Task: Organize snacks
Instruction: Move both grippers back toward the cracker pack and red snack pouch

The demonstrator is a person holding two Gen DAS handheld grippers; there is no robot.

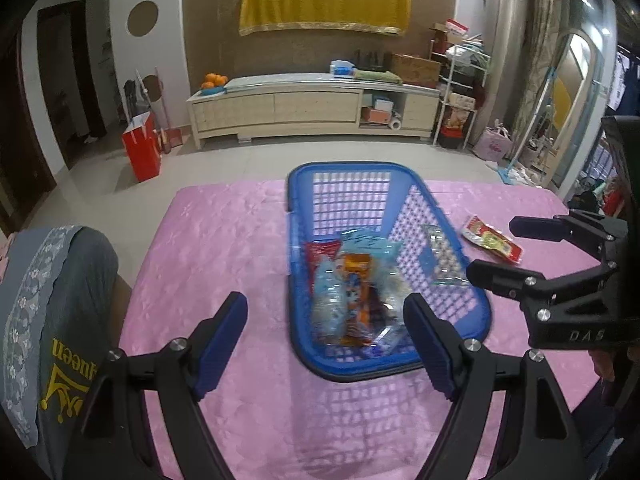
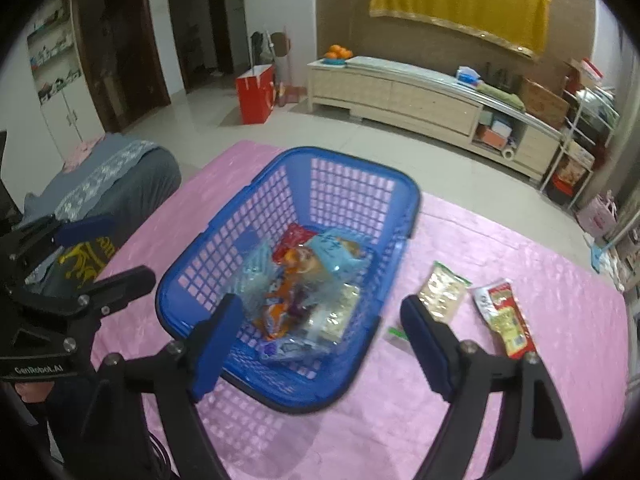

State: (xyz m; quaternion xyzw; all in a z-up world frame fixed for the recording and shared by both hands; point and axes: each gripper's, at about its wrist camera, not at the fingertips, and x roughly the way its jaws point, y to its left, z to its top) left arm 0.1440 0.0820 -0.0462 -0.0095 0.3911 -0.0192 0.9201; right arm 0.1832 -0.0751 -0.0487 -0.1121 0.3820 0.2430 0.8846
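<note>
A blue plastic basket (image 1: 476, 312) (image 2: 200, 248) stands on the pink table cover and holds several snack packets (image 1: 356, 292) (image 2: 304, 292). To its right lie a pale green-edged packet (image 2: 442, 292), seen through the basket wall in the left wrist view (image 1: 442, 258), and a red and yellow packet (image 2: 504, 316) (image 1: 494, 242). My left gripper (image 1: 326, 344) is open and empty, just in front of the basket. My right gripper (image 2: 320, 340) is open and empty, over the basket's near right corner. Each gripper also shows in the other's view: the right gripper (image 1: 496, 248), the left gripper (image 2: 104, 250).
The pink cover (image 1: 224, 240) (image 2: 520, 400) spans the table. A grey cloth with a yellow crown print (image 1: 60, 320) (image 2: 100, 200) lies over something at the left edge. Beyond are tiled floor, a red bag (image 1: 142, 146) and a long cabinet (image 1: 312, 108).
</note>
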